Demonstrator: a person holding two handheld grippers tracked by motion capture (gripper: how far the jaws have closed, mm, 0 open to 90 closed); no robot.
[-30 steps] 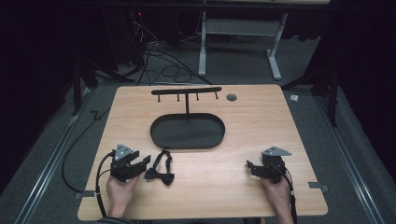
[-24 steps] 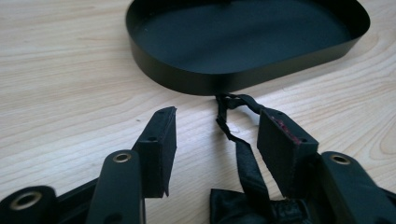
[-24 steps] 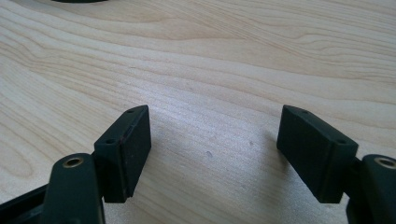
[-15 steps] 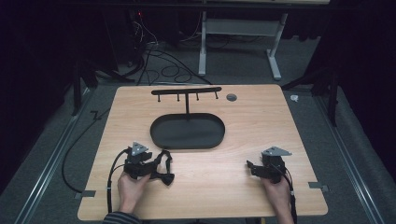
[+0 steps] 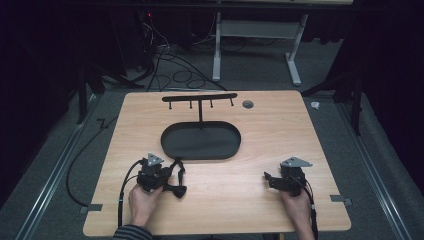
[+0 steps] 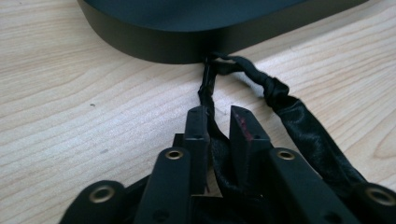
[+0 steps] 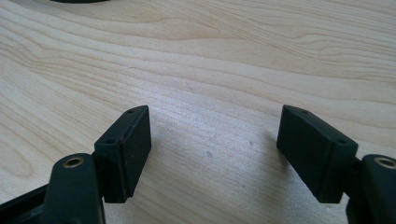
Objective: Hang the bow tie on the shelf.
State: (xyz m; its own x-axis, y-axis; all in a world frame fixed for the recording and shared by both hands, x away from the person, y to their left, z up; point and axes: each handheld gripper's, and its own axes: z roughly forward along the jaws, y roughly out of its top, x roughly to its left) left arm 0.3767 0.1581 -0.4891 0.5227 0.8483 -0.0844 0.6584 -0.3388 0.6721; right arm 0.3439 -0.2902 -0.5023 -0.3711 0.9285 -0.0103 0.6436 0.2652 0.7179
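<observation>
A black satin bow tie (image 5: 177, 189) with a thin strap (image 6: 280, 100) lies on the wooden table, just in front of the black oval tray (image 5: 200, 154). My left gripper (image 5: 170, 179) sits over it at the front left. In the left gripper view its jaws (image 6: 219, 119) stand nearly together with the strap pinched between them, and the strap's loop reaches the tray's wall (image 6: 177, 46). My right gripper (image 5: 268, 179) rests at the front right, open (image 7: 212, 128), with bare wood between its fingers.
A black T-shaped stand with small hooks (image 5: 200, 98) rises from the tray's far side. A small round grey disc (image 5: 247, 104) is set into the table near the back. Cables lie on the floor beyond the table.
My left gripper has moved right onto the bow tie and its jaws have come together on the strap. The right gripper has not moved.
</observation>
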